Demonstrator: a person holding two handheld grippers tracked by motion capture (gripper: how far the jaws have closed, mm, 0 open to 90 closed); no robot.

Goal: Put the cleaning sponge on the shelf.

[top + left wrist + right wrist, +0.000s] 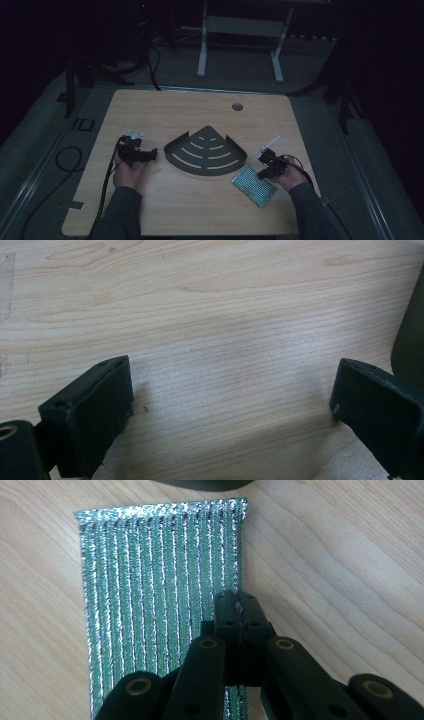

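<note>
1. The wooden table [165,210] carries a dark fan-shaped corner shelf [206,150] with curved slots at its middle.
2. A shiny green and silver ribbed scouring pad [254,185] lies flat on the wood at about 4 o'clock from the shelf, just beside its rounded front edge but apart from it.
3. The right gripper [267,166] sits at about 2 o'clock of the pad in the high view, held by the person's right hand [290,176], which comes in from 5 o'clock.
4. In the right gripper view the pad [160,605] spreads from the bottom of the picture up towards 12 o'clock, its far edge close under the dark rim of the shelf [200,484].
5. The right gripper's [239,611] jaws are brought fully together, their tips lying over the pad's right-hand edge; whether a fold of the pad is pinched between them cannot be told.
6. The left gripper [140,152] rests at 9 o'clock from the shelf, near its left corner, held in the left hand [127,172].
7. In the left gripper view the left gripper's [232,390] jaws stand wide apart over bare wood, with nothing between them.
8. The shelf's dark edge [411,335] shows at 3 o'clock of that view, just beyond the right-hand jaw.
</note>
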